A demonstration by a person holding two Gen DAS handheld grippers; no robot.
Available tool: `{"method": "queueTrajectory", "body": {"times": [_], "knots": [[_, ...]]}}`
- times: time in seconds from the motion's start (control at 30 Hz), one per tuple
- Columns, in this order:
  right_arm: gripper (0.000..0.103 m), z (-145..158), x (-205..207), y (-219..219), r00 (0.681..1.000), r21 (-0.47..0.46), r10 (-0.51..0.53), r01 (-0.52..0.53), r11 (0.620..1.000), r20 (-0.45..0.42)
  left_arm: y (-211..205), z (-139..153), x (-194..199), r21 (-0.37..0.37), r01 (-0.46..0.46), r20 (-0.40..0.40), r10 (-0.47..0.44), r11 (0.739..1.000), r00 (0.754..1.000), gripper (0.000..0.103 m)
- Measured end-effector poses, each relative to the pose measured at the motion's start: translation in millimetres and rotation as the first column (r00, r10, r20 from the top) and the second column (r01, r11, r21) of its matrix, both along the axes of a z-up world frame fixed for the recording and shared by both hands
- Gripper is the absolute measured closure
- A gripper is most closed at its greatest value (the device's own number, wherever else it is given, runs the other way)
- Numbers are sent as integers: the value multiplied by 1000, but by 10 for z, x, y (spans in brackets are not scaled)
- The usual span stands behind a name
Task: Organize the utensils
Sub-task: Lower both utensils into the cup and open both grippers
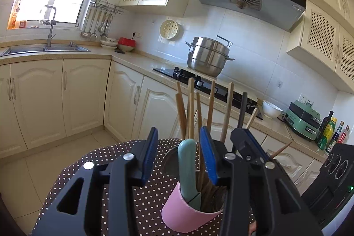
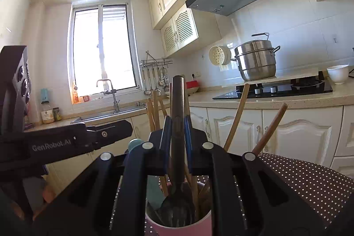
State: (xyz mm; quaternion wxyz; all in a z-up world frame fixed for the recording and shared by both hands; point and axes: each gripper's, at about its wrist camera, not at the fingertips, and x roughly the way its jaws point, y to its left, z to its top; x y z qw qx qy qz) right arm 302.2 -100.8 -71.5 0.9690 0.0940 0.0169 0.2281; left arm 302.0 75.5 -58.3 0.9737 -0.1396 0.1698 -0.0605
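A pink cup (image 1: 183,217) stands on a brown polka-dot tablecloth (image 1: 88,171) and holds several wooden chopsticks (image 1: 191,107) and other utensils. My left gripper (image 1: 179,138) is open around a mint-green handle (image 1: 187,169) that stands in the cup; its blue pads do not press on it. In the right wrist view my right gripper (image 2: 177,125) is shut on a black spoon (image 2: 178,103), whose bowl sits down inside the cup (image 2: 177,228). The right gripper (image 1: 243,143) also shows in the left wrist view, close beside the left one. The left gripper (image 2: 106,132) reaches in from the left.
Beyond the table runs a counter with a black hob (image 1: 199,81), a steel steamer pot (image 1: 209,56), a white bowl (image 1: 271,108), a green appliance (image 1: 303,121) and bottles (image 1: 329,132). A sink (image 1: 44,49) lies under the window. Cream floor shows at the left.
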Motion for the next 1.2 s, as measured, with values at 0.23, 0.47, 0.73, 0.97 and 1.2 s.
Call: {"method": "queueTrajectory", "body": {"times": [0.23,0.47,0.73,0.97,1.2], "knots": [[91,-31,-114,-23,1000,-41,-6,6,999,-16,-1,-77,-11,3,-1,-25,1,1000,1000,61],[90,-49,-250,-60,999,-69,-13,10,998,-35,-59,-94,-105,25,-2,-34,3,1000,999,54],[84,-87,-407,-89,998,-100,-23,17,995,-61,-126,-109,-292,64,-16,-42,19,998,999,39],[78,-19,-601,-196,997,-102,-47,41,994,-54,-179,-60,-512,69,-20,-30,22,997,999,34],[52,81,-870,-378,992,-89,-100,92,992,-83,-292,56,-814,123,-18,7,17,992,1000,30]]}}
